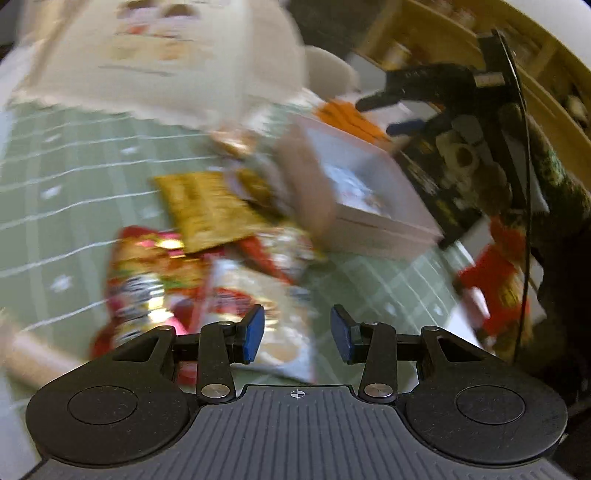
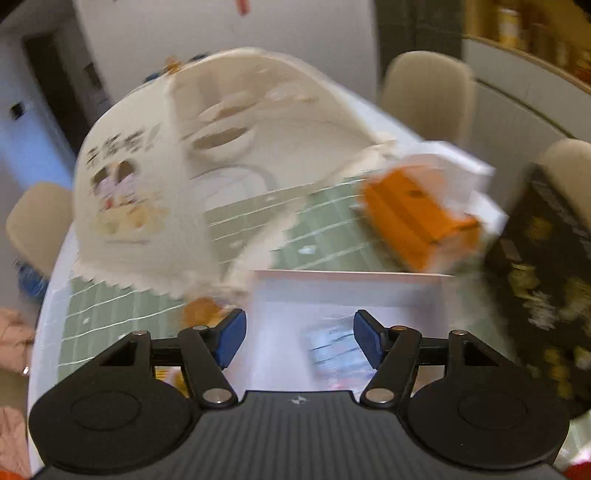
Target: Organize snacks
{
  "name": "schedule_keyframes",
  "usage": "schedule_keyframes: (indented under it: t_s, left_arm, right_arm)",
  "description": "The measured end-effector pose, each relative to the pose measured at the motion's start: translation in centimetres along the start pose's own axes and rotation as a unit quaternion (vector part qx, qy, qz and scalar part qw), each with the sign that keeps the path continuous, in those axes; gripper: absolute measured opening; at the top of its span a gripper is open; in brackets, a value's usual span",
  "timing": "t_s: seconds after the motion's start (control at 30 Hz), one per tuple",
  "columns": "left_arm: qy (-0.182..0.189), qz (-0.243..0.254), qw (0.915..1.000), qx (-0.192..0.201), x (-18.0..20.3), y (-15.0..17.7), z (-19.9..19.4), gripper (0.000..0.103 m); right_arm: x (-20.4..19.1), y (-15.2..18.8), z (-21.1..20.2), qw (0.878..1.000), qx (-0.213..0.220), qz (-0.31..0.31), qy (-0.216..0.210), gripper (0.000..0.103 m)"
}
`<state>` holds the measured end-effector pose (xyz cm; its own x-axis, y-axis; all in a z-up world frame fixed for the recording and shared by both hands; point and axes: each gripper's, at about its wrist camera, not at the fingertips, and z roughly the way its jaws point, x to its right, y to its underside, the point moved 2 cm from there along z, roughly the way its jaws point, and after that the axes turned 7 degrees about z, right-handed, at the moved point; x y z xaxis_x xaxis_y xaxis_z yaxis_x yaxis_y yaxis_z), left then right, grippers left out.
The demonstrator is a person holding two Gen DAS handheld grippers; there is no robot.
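L gripper [image 1: 297, 334]: blk frame | blue pads | silver screws | grey ribbed base

Snack packets [image 1: 207, 266]: glossy foil, crinkled. Desk cloth [image 1: 74, 177]: matt green check. Paper bag [image 2: 147, 177]: matt cream. White box [image 2: 332, 291]: smooth card. Claw pads [image 1: 255, 332]: matt blue rubber. Shelf [image 1: 424, 33]: pale wood.
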<state>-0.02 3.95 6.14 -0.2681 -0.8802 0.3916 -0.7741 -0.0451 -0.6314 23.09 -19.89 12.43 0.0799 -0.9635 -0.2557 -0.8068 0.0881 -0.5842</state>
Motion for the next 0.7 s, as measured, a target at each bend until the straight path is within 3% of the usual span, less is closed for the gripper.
schedule_keyframes:
  t_s: [0.17,0.27,0.43,0.6,0.7]
  left_arm:
    - [-0.016,-0.039,0.9991,0.004,-2.9,1.1,-1.3,0.044]
    - [-0.021,-0.044,0.9988,-0.003,-3.4,2.0,-2.1,0.044]
    - [-0.019,-0.057,0.9981,-0.013,-4.2,3.3,-2.8,0.044]
    - [-0.023,-0.086,0.9959,-0.008,-5.9,4.2,-3.2,0.042]
    - [-0.031,-0.102,0.9943,0.003,-7.0,4.3,-3.6,0.042]
  right_arm:
    - [-7.0,-0.6,6.8,0.996,-0.071,-0.029,-0.05,0.068]
    - [-9.7,-1.3,11.4,0.994,-0.101,-0.027,-0.033,0.068]
    - [-11.9,-1.4,17.2,0.992,-0.112,-0.046,0.036,0.064]
    - [-12.9,1.4,16.5,0.985,-0.132,-0.1,0.04,0.047]
    - [-12.8,4.2,14.1,0.984,-0.137,-0.113,0.03,0.046]
